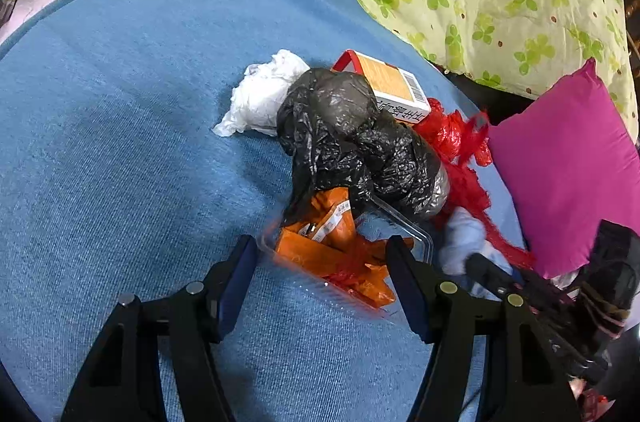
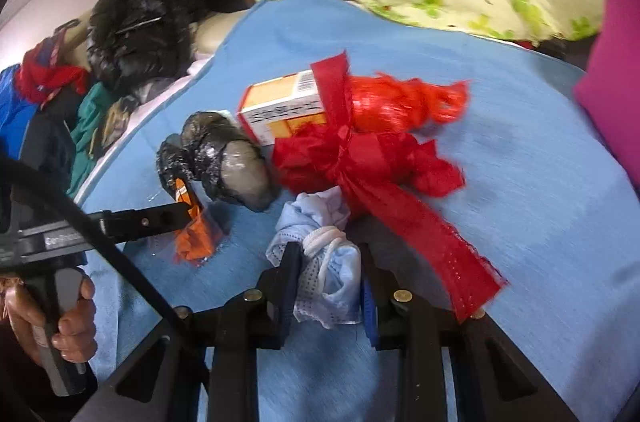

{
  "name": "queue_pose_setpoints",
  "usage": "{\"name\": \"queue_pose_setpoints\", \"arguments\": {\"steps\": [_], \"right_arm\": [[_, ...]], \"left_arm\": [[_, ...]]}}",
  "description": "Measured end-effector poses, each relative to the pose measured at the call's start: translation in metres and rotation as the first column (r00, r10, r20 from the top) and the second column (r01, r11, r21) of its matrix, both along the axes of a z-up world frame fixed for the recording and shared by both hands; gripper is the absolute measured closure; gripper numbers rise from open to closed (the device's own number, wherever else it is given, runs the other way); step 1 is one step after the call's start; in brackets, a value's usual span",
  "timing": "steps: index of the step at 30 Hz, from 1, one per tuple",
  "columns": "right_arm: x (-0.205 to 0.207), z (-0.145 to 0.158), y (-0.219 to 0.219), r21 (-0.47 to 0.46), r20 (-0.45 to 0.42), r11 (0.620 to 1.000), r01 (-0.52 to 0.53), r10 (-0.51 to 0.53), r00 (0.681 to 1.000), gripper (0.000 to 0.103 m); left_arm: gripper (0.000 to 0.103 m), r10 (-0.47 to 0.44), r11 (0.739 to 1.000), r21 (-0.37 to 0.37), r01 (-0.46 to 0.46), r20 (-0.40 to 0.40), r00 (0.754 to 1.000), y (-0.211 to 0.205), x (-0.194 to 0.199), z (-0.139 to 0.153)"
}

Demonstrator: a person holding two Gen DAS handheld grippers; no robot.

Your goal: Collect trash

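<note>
Right wrist view: the right hand-held gripper (image 2: pixel 326 296) is seen clamped on a crumpled pale-blue face mask (image 2: pixel 324 274), a light, soft, compressible thing best pinched at its bunched middle. A red ribbon (image 2: pixel 384 174) lies just beyond it and could snag. The left hand-held gripper (image 1: pixel 320 278) is held about half open astride an orange wrapper (image 1: pixel 332 250) in a clear plastic tray (image 1: pixel 416 234), not yet gripped; a black plastic bag (image 1: pixel 344 138) lies just ahead on the blue blanket (image 1: pixel 120 142).

Both wrist views close, angled down; share trash pile (image 1: pixel 360 150) on blue blanket (image 2: pixel 520 150).
</note>
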State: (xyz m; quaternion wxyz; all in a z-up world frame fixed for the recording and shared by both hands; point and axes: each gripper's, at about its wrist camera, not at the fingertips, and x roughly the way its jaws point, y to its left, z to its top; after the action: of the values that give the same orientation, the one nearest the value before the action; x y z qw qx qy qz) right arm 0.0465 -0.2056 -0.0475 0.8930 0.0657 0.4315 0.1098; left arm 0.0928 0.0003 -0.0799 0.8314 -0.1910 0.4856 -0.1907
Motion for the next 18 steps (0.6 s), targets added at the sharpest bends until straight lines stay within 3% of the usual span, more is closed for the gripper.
{"name": "queue_pose_setpoints", "arguments": {"steps": [9,18], "right_arm": [[-0.031,0.011,-0.021,0.001,-0.022,0.998,0.069,-0.069,0.997,0.074],[-0.068,0.017,-0.049,0.093,-0.070,0.990,0.103,-0.097,0.993,0.074]], "left_arm": [[0.036,-0.089,0.995,0.048,0.086,0.055,0.995,-0.021,-0.013,0.002],[0.053,-0.125,0.992,-0.012,0.126,0.067,0.990,-0.015,-0.021,0.002]]}}
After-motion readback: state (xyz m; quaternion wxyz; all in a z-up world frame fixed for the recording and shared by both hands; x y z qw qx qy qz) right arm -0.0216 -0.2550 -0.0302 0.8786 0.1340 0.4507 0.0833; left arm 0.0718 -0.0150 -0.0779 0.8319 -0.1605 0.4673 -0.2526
